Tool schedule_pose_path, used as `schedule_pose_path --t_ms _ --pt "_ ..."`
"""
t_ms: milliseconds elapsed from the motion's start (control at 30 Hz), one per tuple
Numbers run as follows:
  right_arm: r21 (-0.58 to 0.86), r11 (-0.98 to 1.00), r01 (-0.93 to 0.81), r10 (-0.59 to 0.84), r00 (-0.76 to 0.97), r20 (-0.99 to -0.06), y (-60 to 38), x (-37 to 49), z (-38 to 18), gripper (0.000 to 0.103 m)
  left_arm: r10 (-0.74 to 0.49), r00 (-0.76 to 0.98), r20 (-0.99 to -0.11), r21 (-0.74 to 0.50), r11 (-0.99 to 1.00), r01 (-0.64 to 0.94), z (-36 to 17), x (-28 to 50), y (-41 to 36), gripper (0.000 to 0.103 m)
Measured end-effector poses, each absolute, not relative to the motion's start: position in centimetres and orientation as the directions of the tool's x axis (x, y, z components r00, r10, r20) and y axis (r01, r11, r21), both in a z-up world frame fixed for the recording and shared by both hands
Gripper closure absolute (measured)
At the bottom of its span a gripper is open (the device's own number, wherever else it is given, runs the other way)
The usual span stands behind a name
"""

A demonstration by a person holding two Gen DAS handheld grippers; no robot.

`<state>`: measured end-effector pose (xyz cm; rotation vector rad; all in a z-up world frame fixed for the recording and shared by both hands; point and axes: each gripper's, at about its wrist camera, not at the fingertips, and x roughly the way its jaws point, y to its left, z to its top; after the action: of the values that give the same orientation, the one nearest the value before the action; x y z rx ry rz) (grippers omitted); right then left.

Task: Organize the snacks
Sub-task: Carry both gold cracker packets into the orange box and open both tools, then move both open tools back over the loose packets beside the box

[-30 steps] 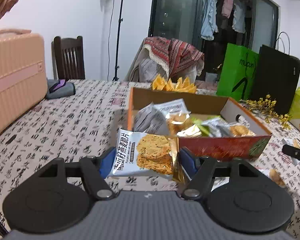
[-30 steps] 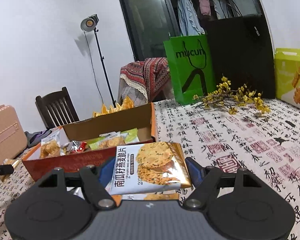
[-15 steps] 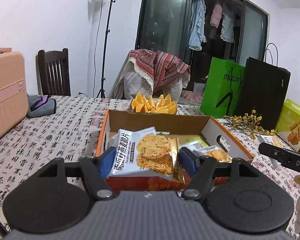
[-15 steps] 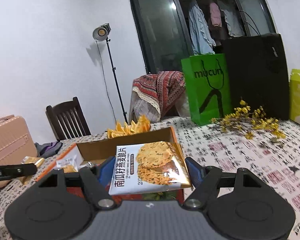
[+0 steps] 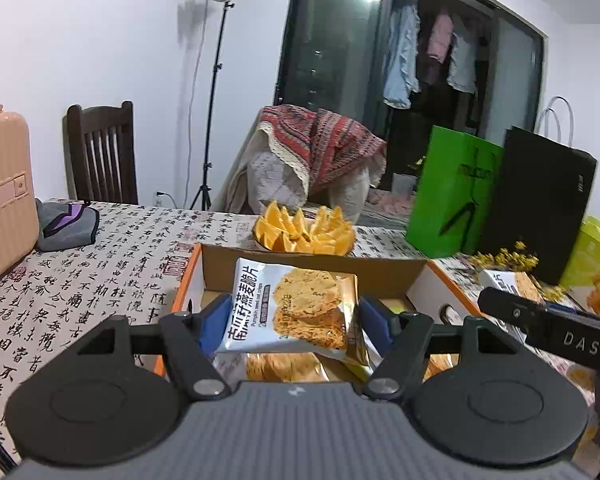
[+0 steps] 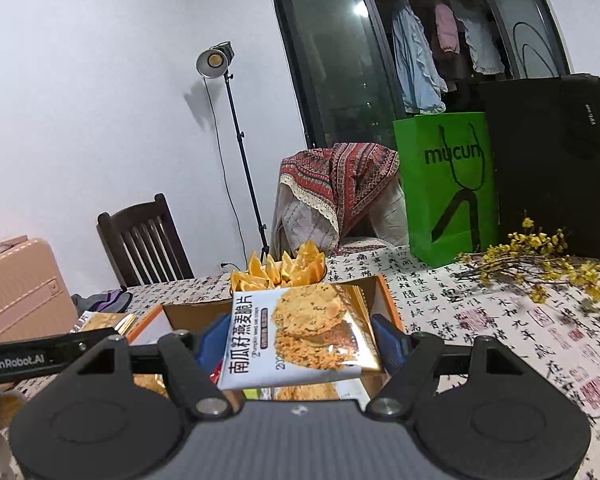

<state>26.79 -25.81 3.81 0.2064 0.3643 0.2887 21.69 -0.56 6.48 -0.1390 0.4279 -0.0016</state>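
My left gripper [image 5: 292,328] is shut on a white and gold pumpkin-seed crisp packet [image 5: 296,312], held over the open cardboard snack box [image 5: 312,268]. More crisp packets [image 5: 284,366] lie in the box below it. My right gripper [image 6: 302,344] is shut on a second packet of the same kind [image 6: 304,332], above the same box [image 6: 388,296]. Each gripper's black side shows at the edge of the other view: the right one [image 5: 556,330] beside the left, the left one [image 6: 40,354] beside the right.
A plate of orange wedges [image 5: 304,232] stands just behind the box. Green [image 6: 448,184] and black [image 6: 552,160] paper bags and a yellow flower sprig [image 6: 540,256] sit at the right. A pink suitcase [image 5: 4,192] and a grey pouch [image 5: 66,226] lie left on the calligraphy tablecloth [image 5: 80,280].
Both grippers have risen and moved in over the box with their packets. The box now lies directly under them, and each gripper has come into the other's view.
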Motion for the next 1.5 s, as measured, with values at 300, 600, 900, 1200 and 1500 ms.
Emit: schedule_pose_path --t_ms 300,600,900,1200,1500 --pt "0.241 0.942 -0.233 0.309 0.885 -0.349 -23.9 30.7 3.2 0.029 0.019 0.910 -0.414 -0.138 0.987 -0.083 5.4 25.3 -0.4 0.032" --pt "0.265 0.930 -0.253 0.342 0.861 -0.376 -24.0 31.9 0.7 0.029 0.049 0.897 -0.440 -0.103 0.989 -0.105 3.0 26.6 0.2 0.032" --pt "0.271 0.925 -0.268 0.359 0.853 -0.379 -24.1 31.8 0.3 0.013 0.068 0.915 -0.397 -0.117 0.985 -0.124 2.9 25.8 0.6 0.011" --pt "0.279 0.923 -0.266 0.358 0.858 -0.368 -24.4 31.7 0.2 0.000 0.106 0.918 -0.383 -0.131 0.977 -0.168 2.9 25.7 1.1 0.000" --pt "0.270 0.930 -0.251 0.340 0.866 -0.366 -24.5 31.6 0.2 0.000 0.115 0.915 -0.388 -0.129 0.976 -0.178 3.6 25.0 0.9 0.000"
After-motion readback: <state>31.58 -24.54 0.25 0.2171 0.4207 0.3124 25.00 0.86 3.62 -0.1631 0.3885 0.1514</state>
